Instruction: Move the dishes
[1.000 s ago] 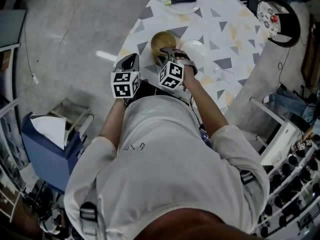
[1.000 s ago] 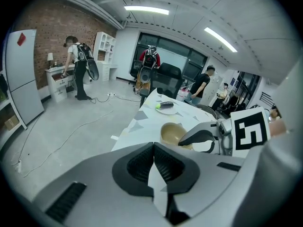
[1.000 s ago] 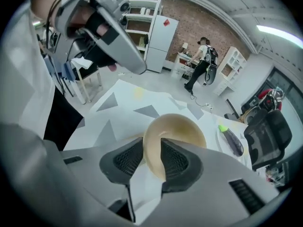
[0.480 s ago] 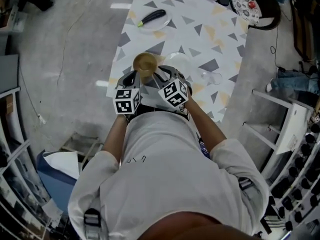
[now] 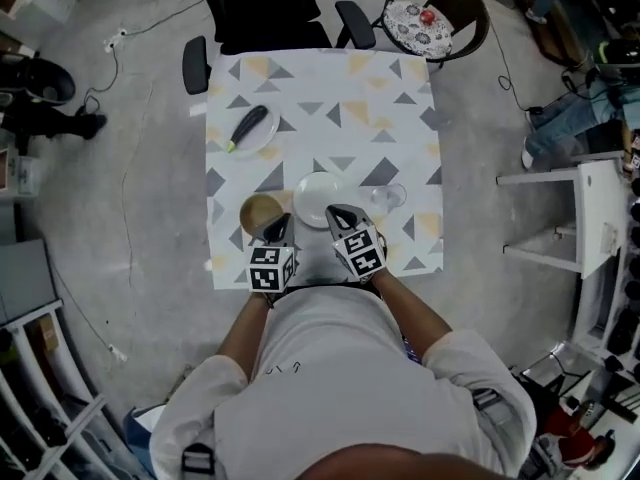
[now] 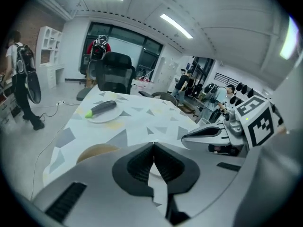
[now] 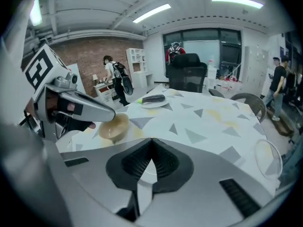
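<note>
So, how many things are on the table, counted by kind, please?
Plates: 2 (empty white plate, plate with vegetable)
Bowls: 1 (tan bowl)
Glasses: 1 (clear glass)
Vegetables: 1 (dark vegetable)
Total: 5

White desk (image 5: 330, 88), grey and pale yellow triangle pattern. Tan bowl (image 5: 258, 211). White plate (image 5: 318, 200). White far plate (image 5: 265, 139); vegetable (image 5: 248, 125) dark, green tip. Grey left gripper (image 5: 277, 230), grey right gripper (image 5: 338, 214); cubes black-and-white square markers. Black chair (image 5: 265, 8).
</note>
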Demonstrator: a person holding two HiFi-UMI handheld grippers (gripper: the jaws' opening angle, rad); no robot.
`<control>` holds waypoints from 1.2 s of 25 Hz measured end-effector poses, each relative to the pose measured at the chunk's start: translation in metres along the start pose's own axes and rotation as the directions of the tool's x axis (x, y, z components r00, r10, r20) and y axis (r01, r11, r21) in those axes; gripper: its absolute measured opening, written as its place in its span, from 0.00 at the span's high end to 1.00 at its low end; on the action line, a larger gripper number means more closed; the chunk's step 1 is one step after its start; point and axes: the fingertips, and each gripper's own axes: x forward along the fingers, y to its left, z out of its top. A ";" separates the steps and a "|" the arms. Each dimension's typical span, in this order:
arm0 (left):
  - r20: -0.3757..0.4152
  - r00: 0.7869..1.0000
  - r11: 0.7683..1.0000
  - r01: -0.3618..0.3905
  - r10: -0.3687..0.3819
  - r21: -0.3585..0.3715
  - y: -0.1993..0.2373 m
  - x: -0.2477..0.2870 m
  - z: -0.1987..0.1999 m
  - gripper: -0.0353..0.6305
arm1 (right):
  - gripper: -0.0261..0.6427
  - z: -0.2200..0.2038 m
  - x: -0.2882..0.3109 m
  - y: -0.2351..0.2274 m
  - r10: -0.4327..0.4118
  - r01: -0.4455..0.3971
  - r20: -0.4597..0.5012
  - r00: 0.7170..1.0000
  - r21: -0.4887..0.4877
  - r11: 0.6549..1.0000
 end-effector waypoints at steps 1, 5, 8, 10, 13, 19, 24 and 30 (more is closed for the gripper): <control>-0.002 1.000 1.000 0.017 -0.016 0.015 -0.006 0.004 0.004 0.92 | 0.97 -0.001 -0.005 -0.006 -0.018 0.018 0.012 1.000 0.034 0.999; -0.002 0.999 0.997 0.055 -0.054 0.049 -0.025 0.009 0.018 0.92 | 0.97 0.001 -0.025 -0.021 -0.084 0.077 0.058 0.995 0.114 0.990; 0.026 0.997 0.996 0.072 -0.074 0.052 -0.037 0.009 0.034 0.92 | 0.97 0.010 -0.041 -0.029 -0.118 0.104 0.096 0.988 0.140 0.985; 0.056 0.995 0.995 0.081 -0.084 0.057 -0.045 0.006 0.048 0.92 | 0.97 0.021 -0.051 -0.034 -0.137 0.120 0.127 0.982 0.139 0.983; 0.108 0.990 0.994 0.086 -0.093 0.067 -0.052 -0.004 0.068 0.92 | 0.97 0.044 -0.063 -0.036 -0.152 0.131 0.183 0.971 0.120 0.984; 0.250 0.965 0.995 0.057 -0.077 0.088 -0.053 -0.020 0.117 0.92 | 0.97 0.102 -0.094 -0.044 -0.193 0.175 0.335 0.922 0.083 0.981; 0.361 0.931 0.991 0.003 -0.052 0.134 -0.057 -0.047 0.161 0.92 | 0.97 0.143 -0.128 -0.051 -0.218 0.212 0.422 0.880 0.063 0.975; 0.484 0.875 0.983 -0.071 -0.020 0.169 -0.056 -0.097 0.201 0.92 | 0.97 0.185 -0.173 -0.050 -0.243 0.263 0.547 0.801 0.044 0.964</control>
